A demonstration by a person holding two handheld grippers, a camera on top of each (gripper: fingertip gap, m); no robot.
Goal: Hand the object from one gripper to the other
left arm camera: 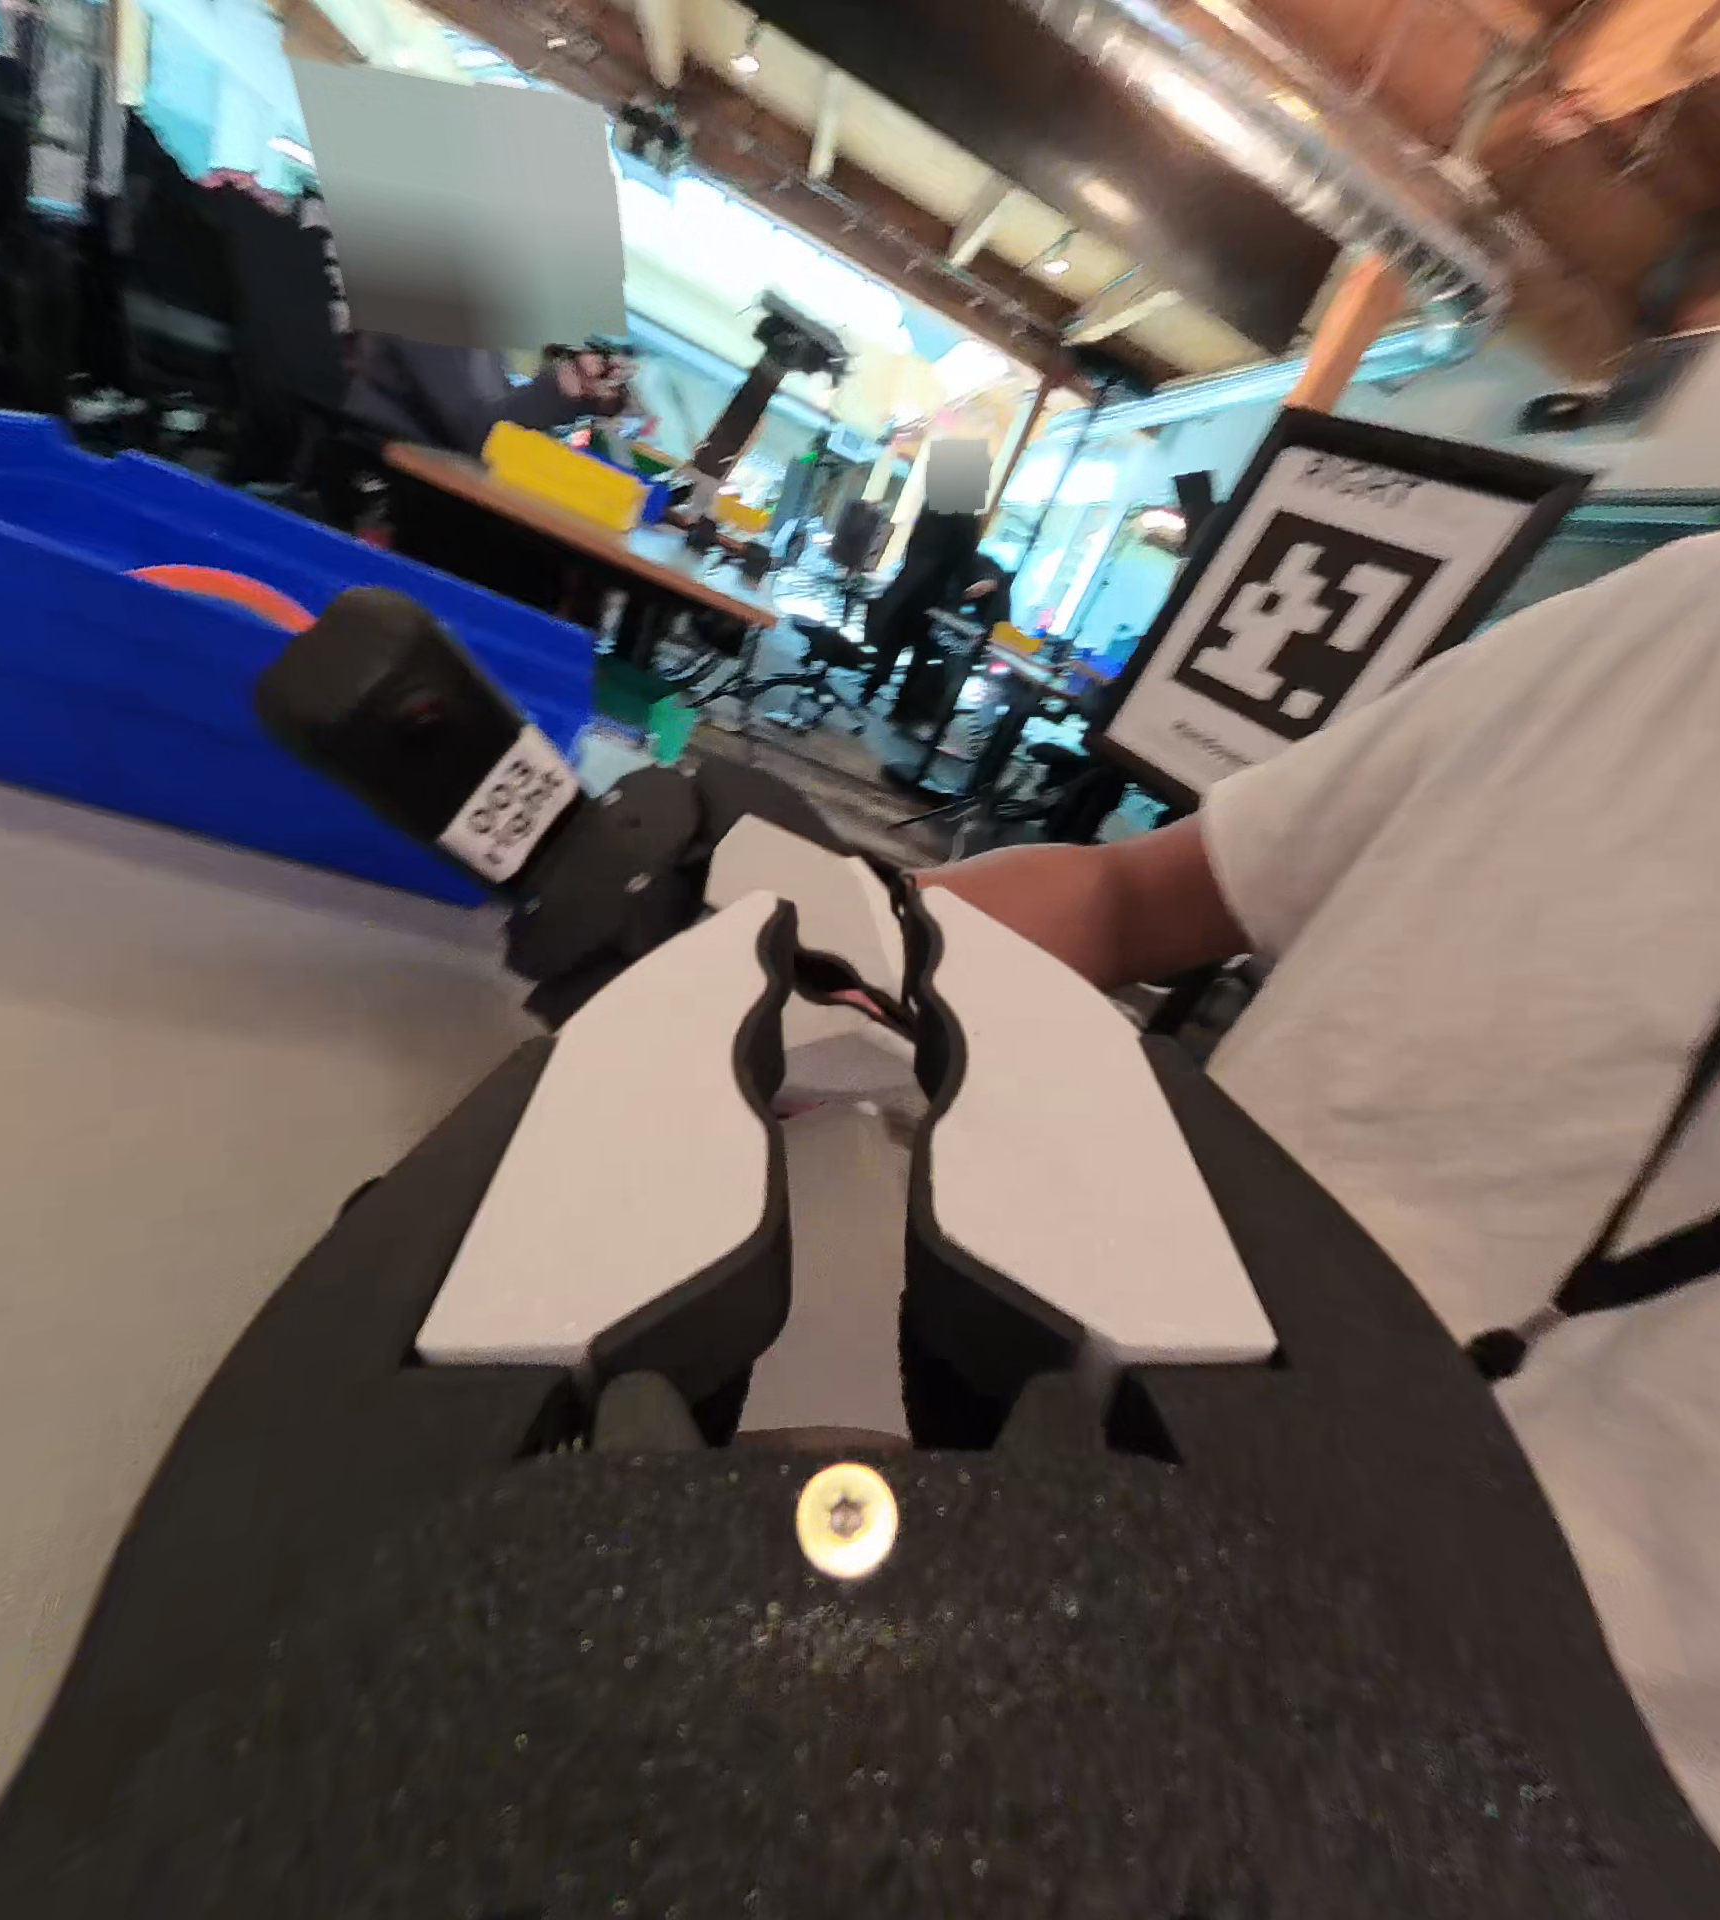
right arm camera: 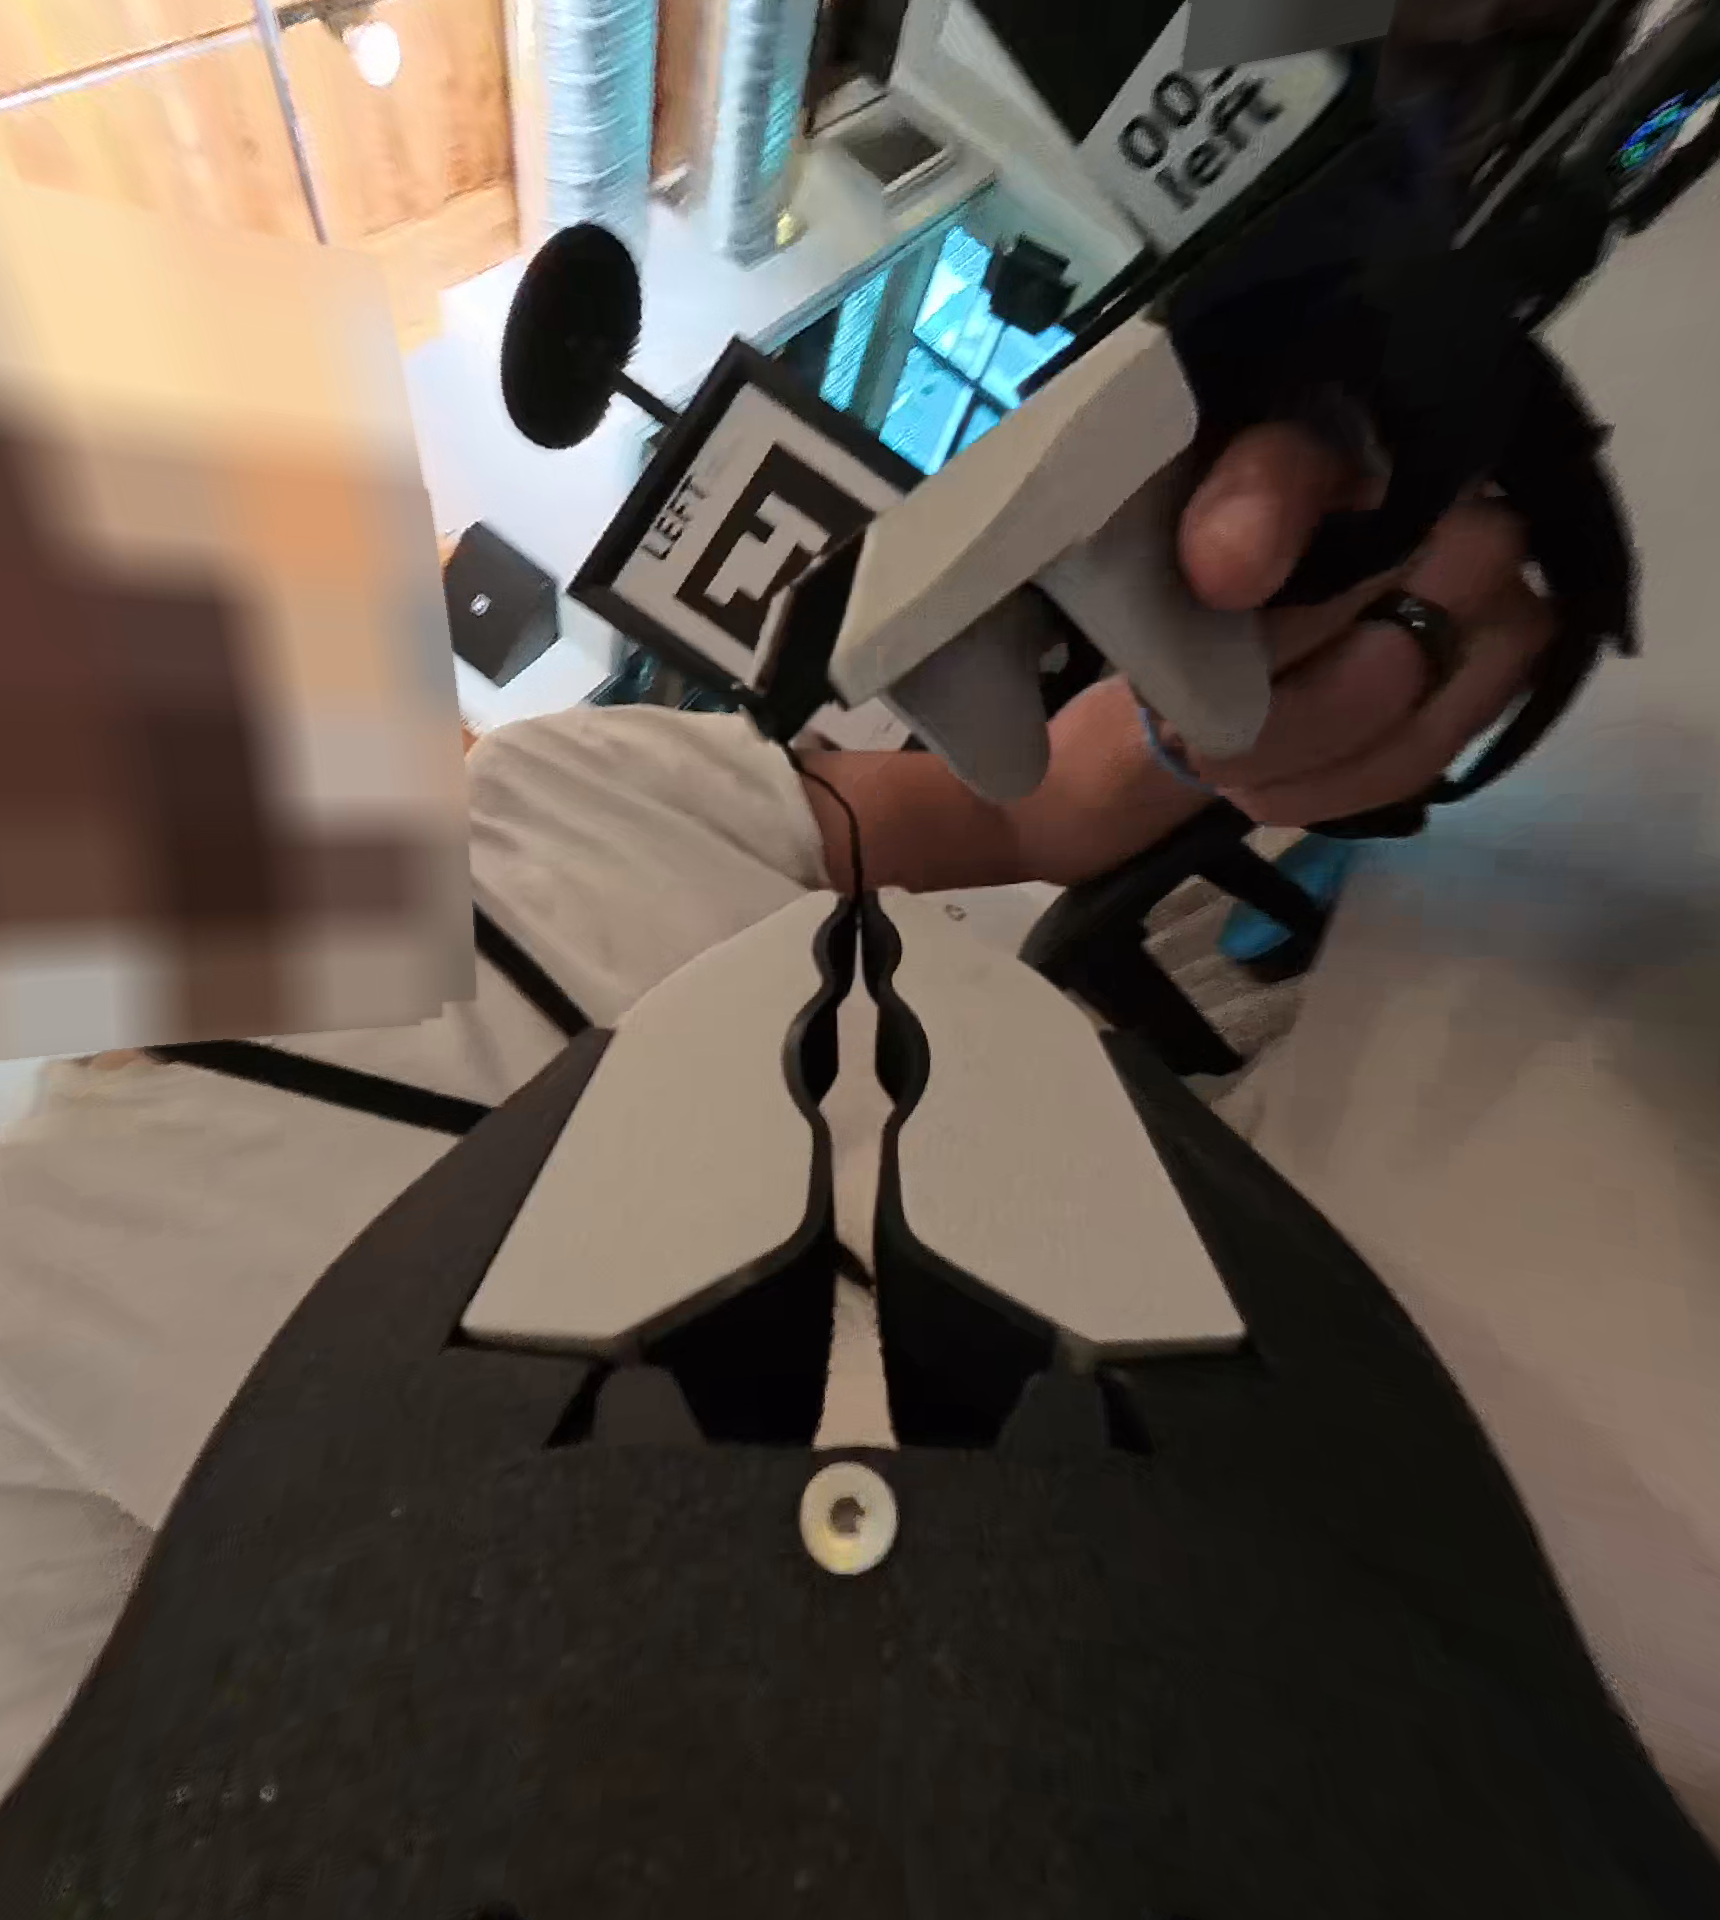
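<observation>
The handover met in the air just in front of the person's white shirt (left arm camera: 1458,987), not over the table (left arm camera: 108,1039), probably so both tools could turn tip to tip with nothing underneath. The object was a thin black cord (right arm camera: 840,831). The right tongs (right arm camera: 854,920) were pressed together on its lower end, pads almost touching, and the cord ran from there to the tip of the other tool nearer the shirt's sleeve. The left tongs (left arm camera: 851,935) stood parted, a clear gap between the pads with loops of cord lying in it. Judging from that gap, they were releasing or not yet clamping, so the right side carried the cord. Only the right wrist view showed the bare hand (right arm camera: 1355,665) on the left tool's handle, its black-and-white marker board (right arm camera: 731,520), and the cord's full run. Only the left wrist view showed the blue bin (left arm camera: 56,675) on the table's side far from the shirt.
</observation>
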